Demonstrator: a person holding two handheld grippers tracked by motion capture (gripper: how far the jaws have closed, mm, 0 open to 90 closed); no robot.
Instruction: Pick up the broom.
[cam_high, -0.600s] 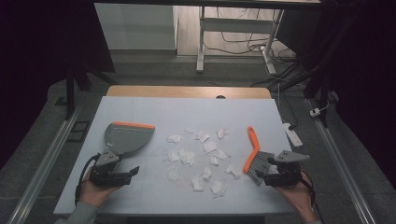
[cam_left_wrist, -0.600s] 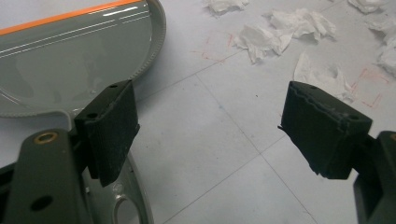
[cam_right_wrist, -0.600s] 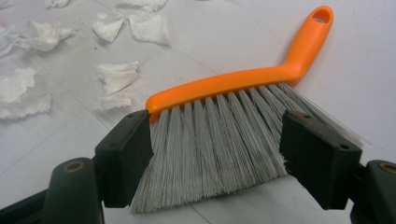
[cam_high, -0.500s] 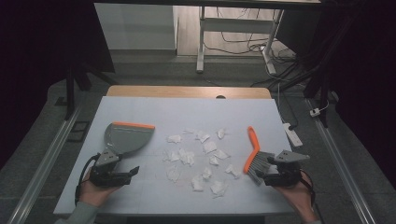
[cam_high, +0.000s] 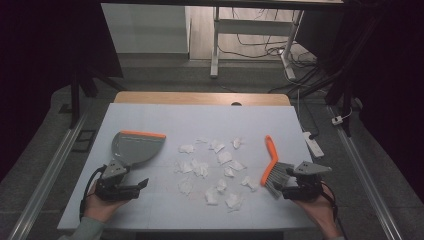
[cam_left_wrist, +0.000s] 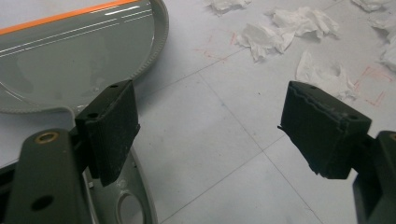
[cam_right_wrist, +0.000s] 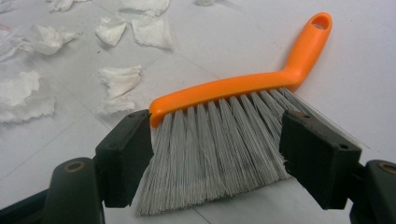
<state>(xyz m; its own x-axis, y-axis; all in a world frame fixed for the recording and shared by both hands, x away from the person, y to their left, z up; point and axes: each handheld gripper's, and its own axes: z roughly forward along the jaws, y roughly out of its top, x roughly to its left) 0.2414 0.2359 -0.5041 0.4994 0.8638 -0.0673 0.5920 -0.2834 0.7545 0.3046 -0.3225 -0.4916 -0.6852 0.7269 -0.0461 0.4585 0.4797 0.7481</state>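
The work here is sweeping the paper scraps (cam_high: 212, 172) into the dustpan (cam_high: 137, 147) with the brush (cam_high: 274, 167), and I am judging that it is standing at the very beginning. Nothing is collected yet: in the high view the scraps are lying spread over the middle of the table (cam_high: 200, 117), and the pan looks empty in the left gripper view.

The dustpan is lying flat at the middle left of the high view, with its orange edge turned to the upper side of the frame and its handle pointing down toward the left gripper (cam_high: 122, 189). This gripper is standing with its jaws wide apart and is holding nothing. In the left gripper view the pan's handle (cam_left_wrist: 126, 200) is lying beside the left jaw, at the lower left of the frame, not between the jaws.

The brush is lying at the middle right of the high view, orange handle toward the top, grey bristles toward the bottom. The right gripper (cam_high: 300, 187) is resting just below it, also with jaws wide apart. In the right gripper view the bristles (cam_right_wrist: 219, 144) are lying between the two jaws, but the jaws are not squeezing them, so the brush is not gripped.

So everything is remaining: taking both tools, sweeping the scraps, gathering them in the pan.
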